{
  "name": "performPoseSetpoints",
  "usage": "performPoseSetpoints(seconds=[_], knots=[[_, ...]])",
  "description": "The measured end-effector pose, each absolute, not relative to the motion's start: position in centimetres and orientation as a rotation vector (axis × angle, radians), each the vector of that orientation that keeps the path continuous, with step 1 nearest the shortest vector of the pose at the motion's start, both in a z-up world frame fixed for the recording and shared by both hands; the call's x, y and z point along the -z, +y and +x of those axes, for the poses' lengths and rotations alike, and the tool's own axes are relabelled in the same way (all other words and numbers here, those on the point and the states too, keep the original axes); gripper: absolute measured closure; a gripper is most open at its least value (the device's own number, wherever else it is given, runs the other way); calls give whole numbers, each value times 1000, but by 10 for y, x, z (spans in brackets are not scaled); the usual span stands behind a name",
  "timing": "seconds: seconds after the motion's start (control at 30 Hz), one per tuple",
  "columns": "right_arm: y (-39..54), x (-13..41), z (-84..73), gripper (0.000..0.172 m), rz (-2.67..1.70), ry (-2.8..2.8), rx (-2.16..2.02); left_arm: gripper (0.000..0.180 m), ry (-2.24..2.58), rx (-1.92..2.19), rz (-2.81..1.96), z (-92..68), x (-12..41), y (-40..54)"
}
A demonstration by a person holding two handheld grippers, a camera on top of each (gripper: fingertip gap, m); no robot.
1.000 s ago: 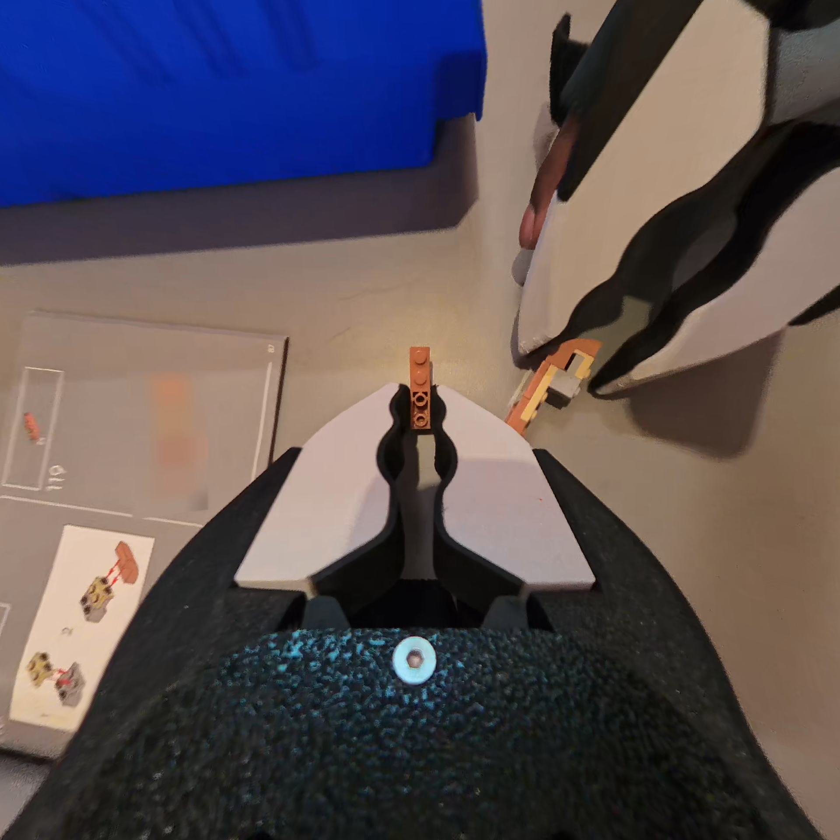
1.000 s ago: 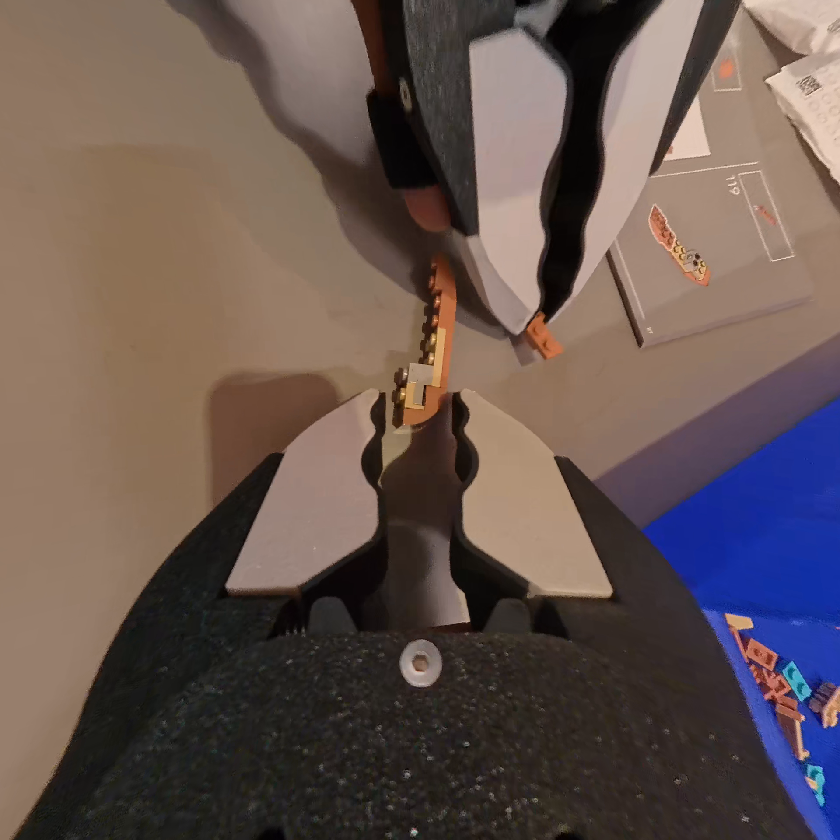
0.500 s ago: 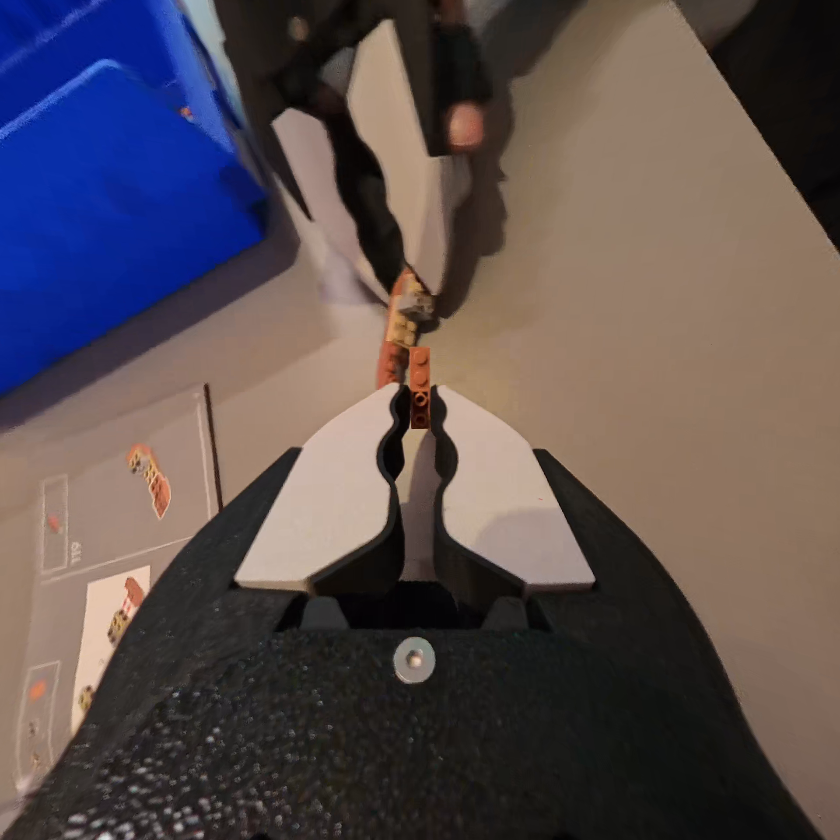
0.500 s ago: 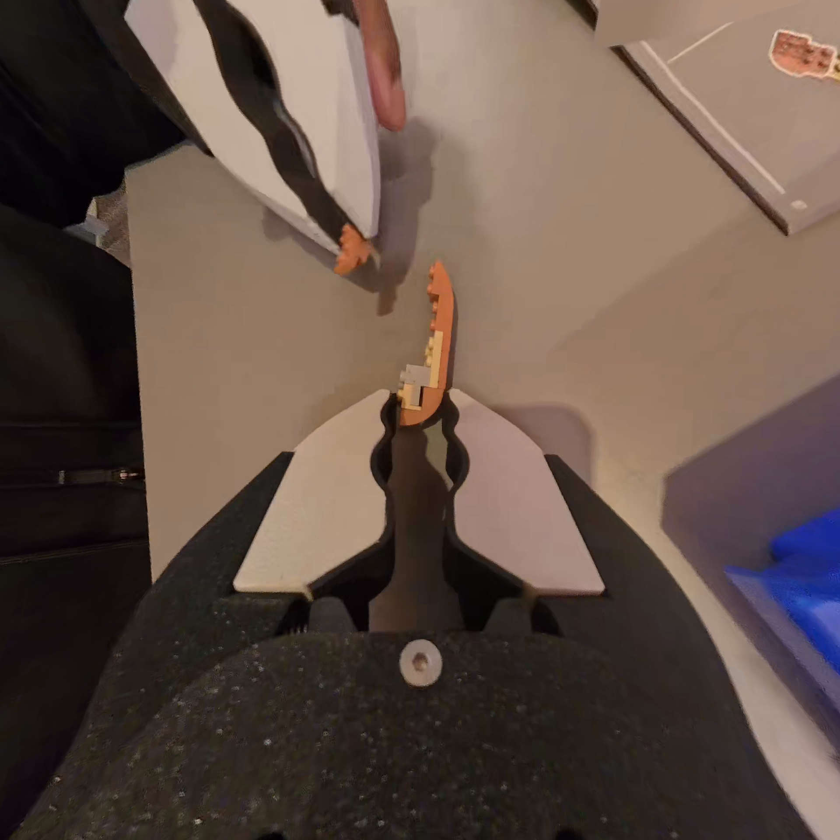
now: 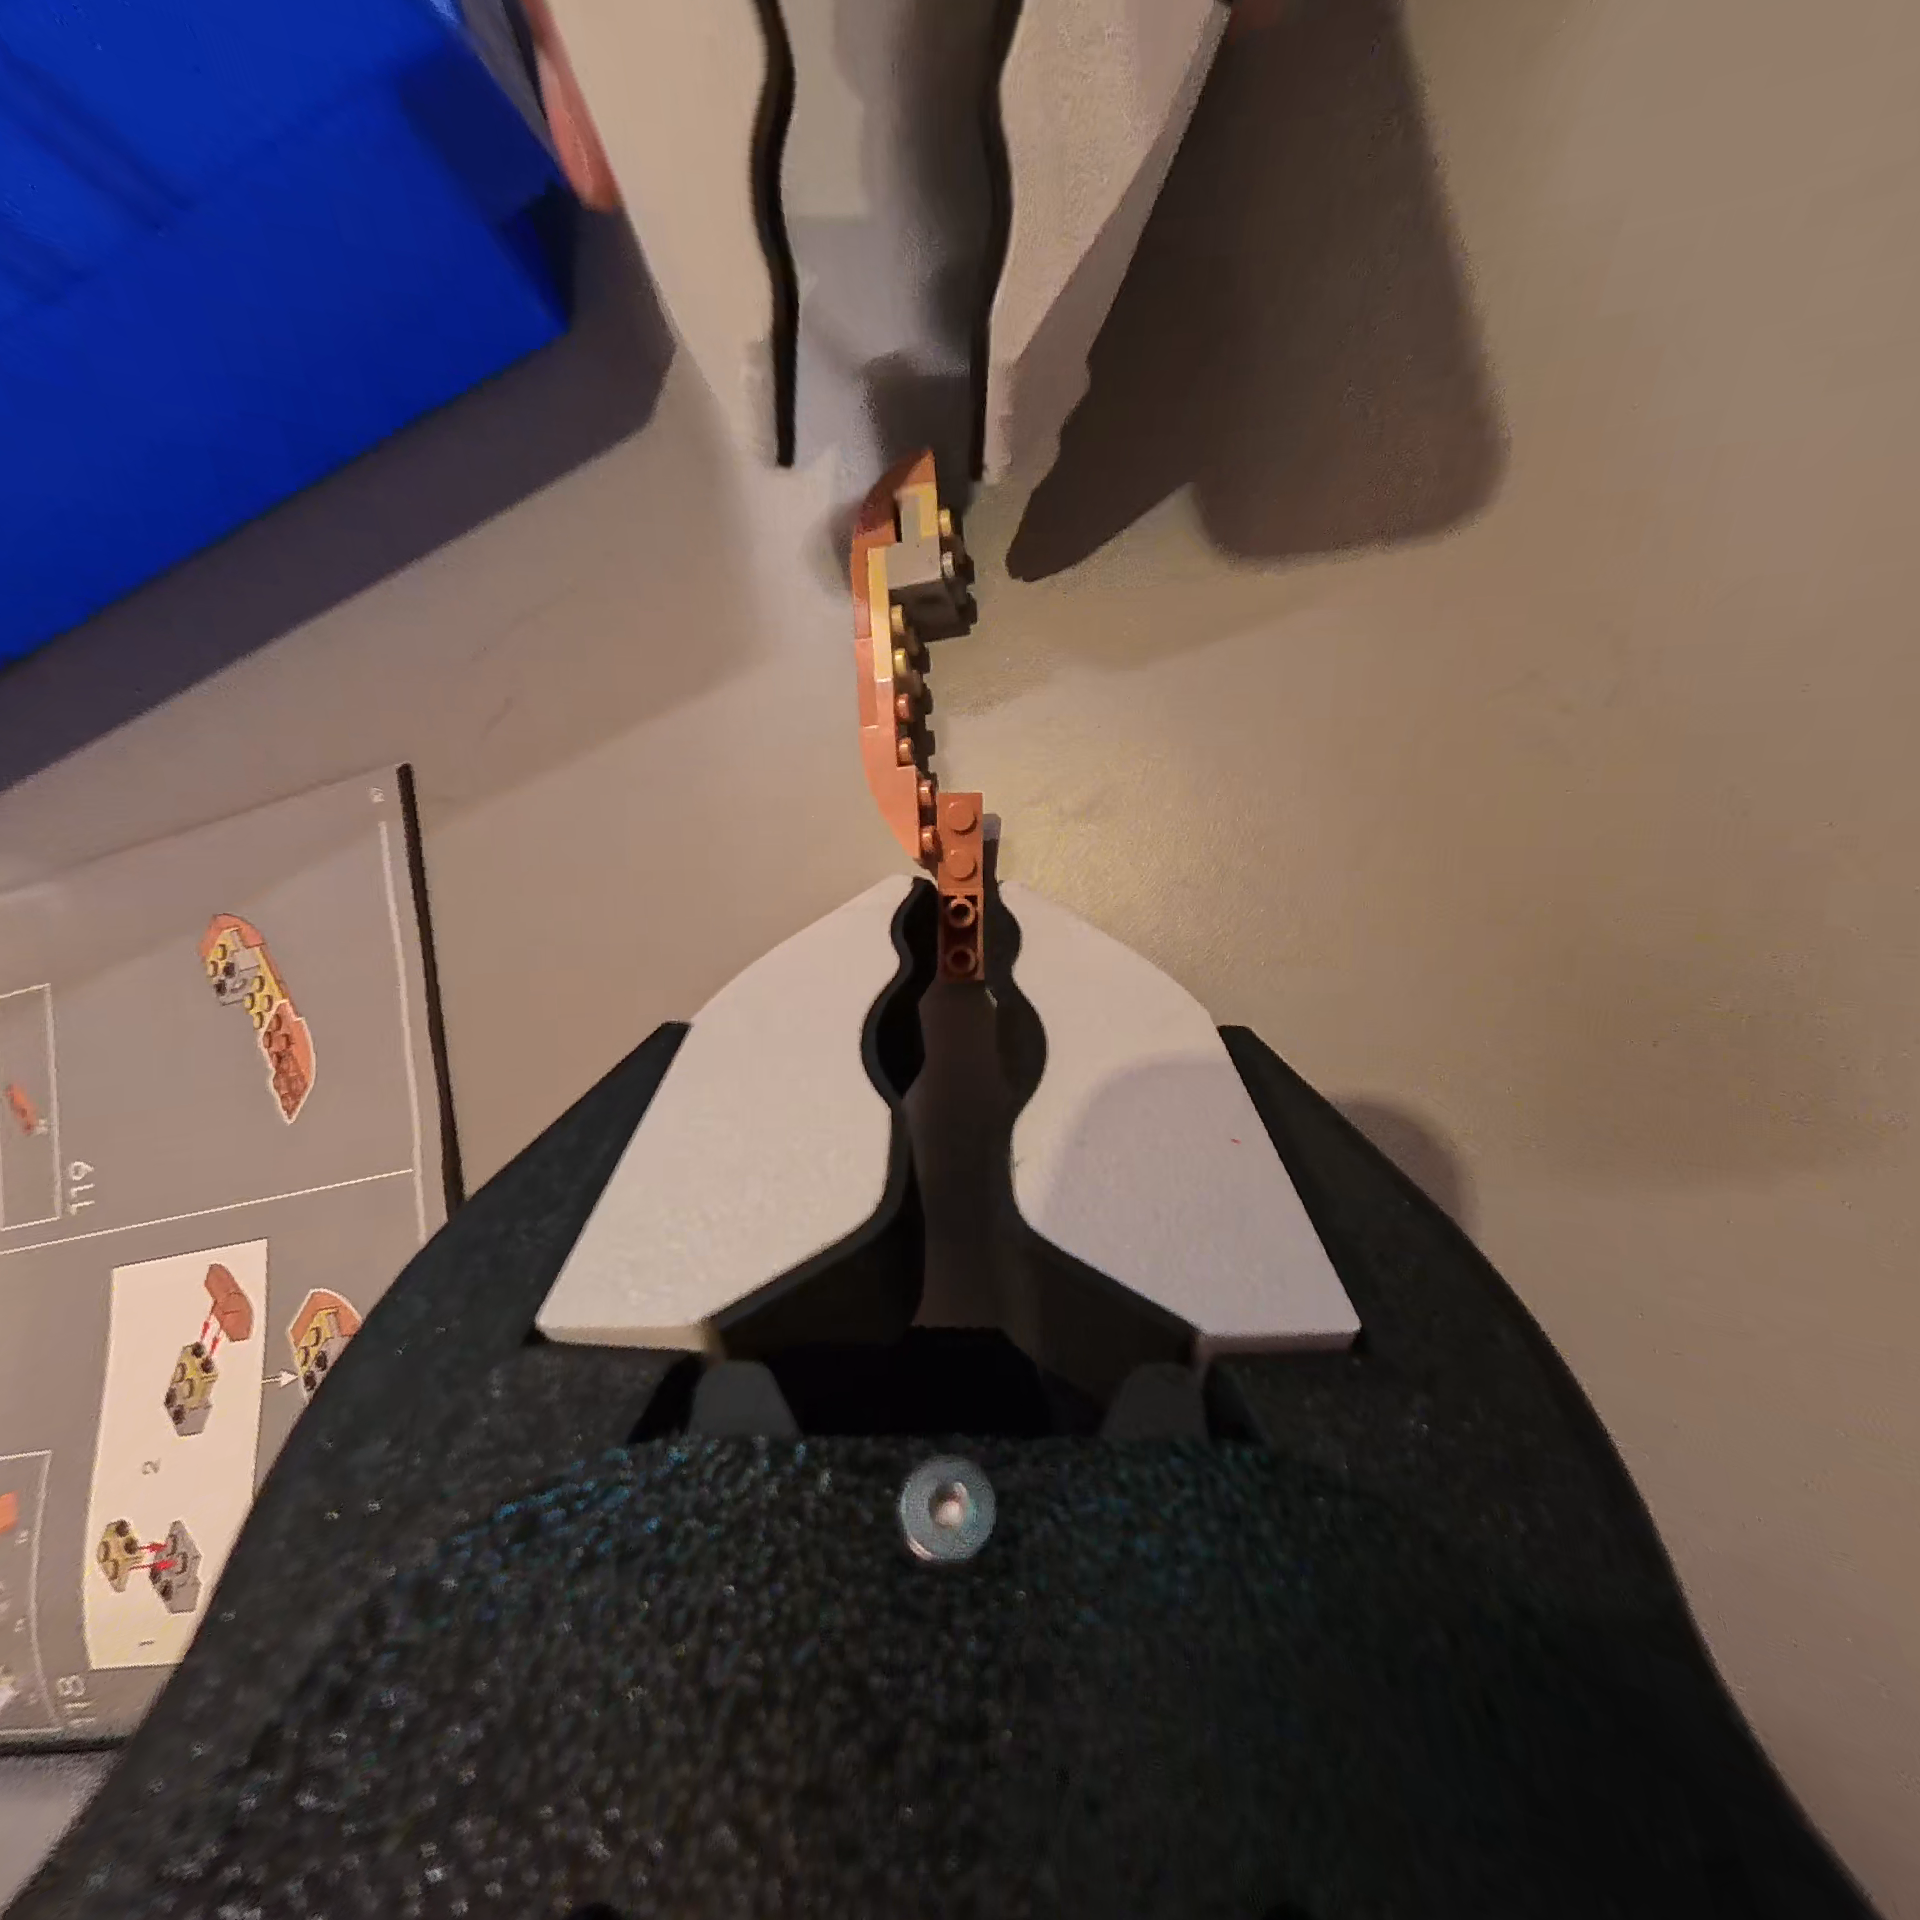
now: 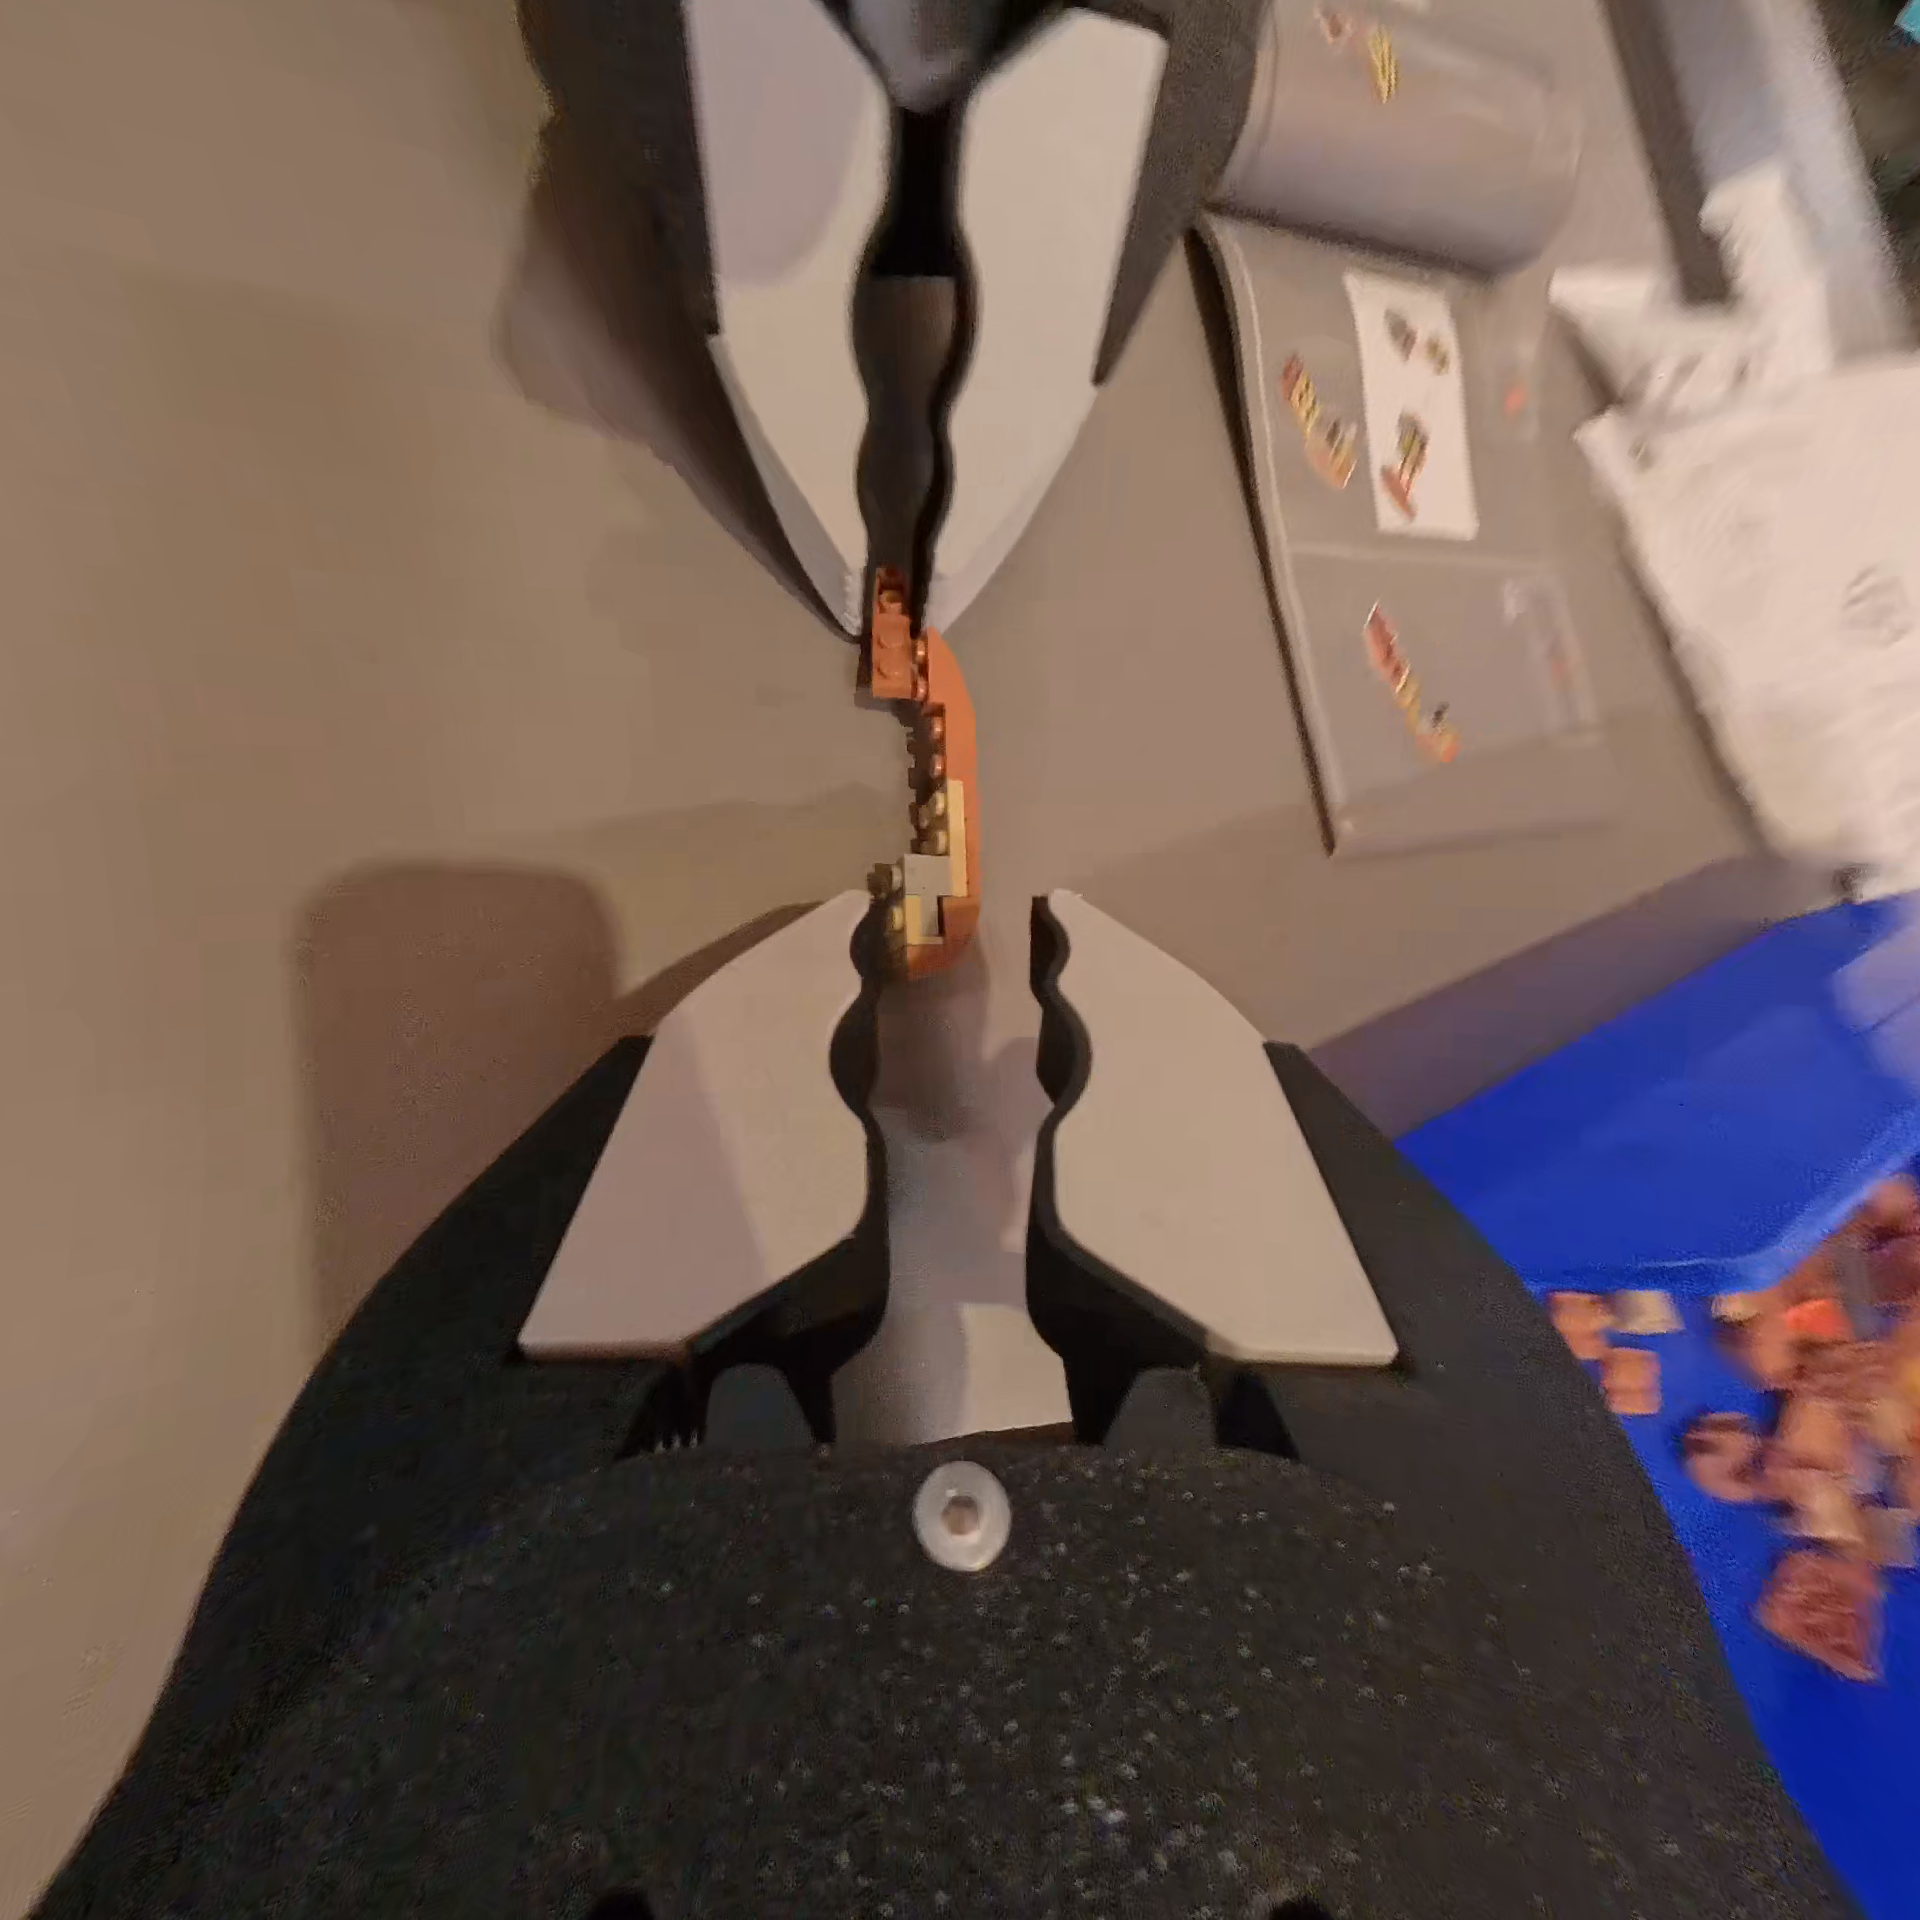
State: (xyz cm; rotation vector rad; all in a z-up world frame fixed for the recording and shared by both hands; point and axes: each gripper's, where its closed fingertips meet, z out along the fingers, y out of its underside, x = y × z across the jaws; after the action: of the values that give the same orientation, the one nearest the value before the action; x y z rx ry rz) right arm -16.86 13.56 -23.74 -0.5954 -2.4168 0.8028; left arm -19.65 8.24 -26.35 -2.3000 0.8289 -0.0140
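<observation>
Left wrist view: left gripper (image 5: pixel 961 914) clenched on a small brown brick (image 5: pixel 961 883), touching the near tip of a curved brown-and-tan brick assembly (image 5: pixel 894 665) over the bench (image 5: pixel 1455 831). Right wrist view: right gripper (image 6: pixel 951 914) released, the assembly's other end between its fingers, one pad (image 6: pixel 1049 935) clear of it. Instruction booklet (image 5: pixel 208 1039) and blue bin (image 5: pixel 208 312) off to one side of the bench.

Plain beige tabletop (image 5: pixel 1455 831) under warm light

Plain beige-grey table (image 5: pixel 1455 727), open grey instruction booklet (image 5: pixel 208 1143) lying flat on it, blue bin (image 5: pixel 208 312) standing beside the booklet, white crumpled bags (image 6: pixel 1766 468) past the booklet.
</observation>
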Motion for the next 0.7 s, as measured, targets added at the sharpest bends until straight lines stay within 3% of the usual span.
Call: performPoseSetpoints(seconds=[0.2, 0.7], knots=[[126, 243, -161, 161, -119, -2337, -566, 172, 820, 9, -2307, -197, 263, 83], [126, 250, -172, 161, -525, -2472, -757, 172, 828, -18, -2322, -199, 261, 80]])
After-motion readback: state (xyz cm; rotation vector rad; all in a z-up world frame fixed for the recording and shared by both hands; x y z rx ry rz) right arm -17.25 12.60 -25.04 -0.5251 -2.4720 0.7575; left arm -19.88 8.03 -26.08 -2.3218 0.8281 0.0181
